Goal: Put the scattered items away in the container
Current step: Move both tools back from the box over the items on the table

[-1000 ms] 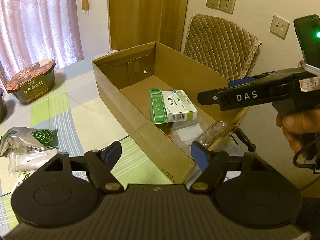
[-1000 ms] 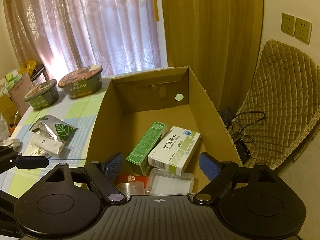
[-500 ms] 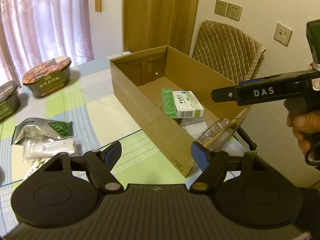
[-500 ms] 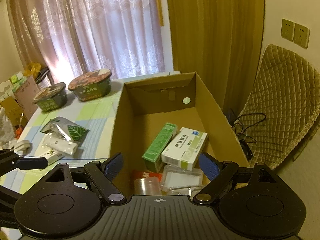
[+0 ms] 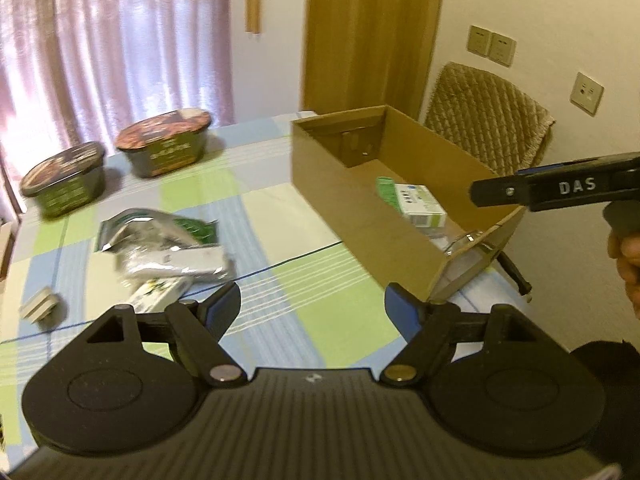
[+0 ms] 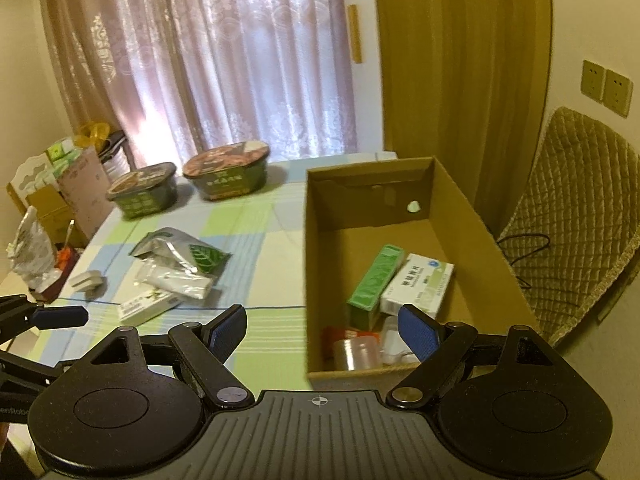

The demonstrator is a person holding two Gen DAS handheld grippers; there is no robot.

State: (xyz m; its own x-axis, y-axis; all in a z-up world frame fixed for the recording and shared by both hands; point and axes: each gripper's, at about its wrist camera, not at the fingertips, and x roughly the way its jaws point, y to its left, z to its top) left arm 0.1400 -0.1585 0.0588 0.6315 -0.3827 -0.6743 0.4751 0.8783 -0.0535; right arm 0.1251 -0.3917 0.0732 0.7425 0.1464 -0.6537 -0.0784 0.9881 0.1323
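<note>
A cardboard box point(image 6: 472, 216) sits on the right side of a table point(image 6: 260, 240), holding two medicine cartons point(image 6: 420, 284) and a small jar point(image 6: 356, 354). Left of the box lie a foil pouch point(image 6: 180, 248) and packets. Behind these stand two instant noodle bowls point(image 6: 226, 170). A chair point(image 6: 580, 220) stands right of the box.

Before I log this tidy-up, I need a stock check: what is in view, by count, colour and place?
cardboard box: 1, brown, table's right side
green carton: 1, inside box
white carton: 1, inside box, beside the green one
clear containers: at least 2, box's near end
noodle bowls: 2, dark green, far table
foil pouch: 1, silver-green, table
white packet: 1, beside the pouch
flat white box: 1, table
chair: 1, quilted tan
left gripper: open, empty
right gripper: open, empty
</note>
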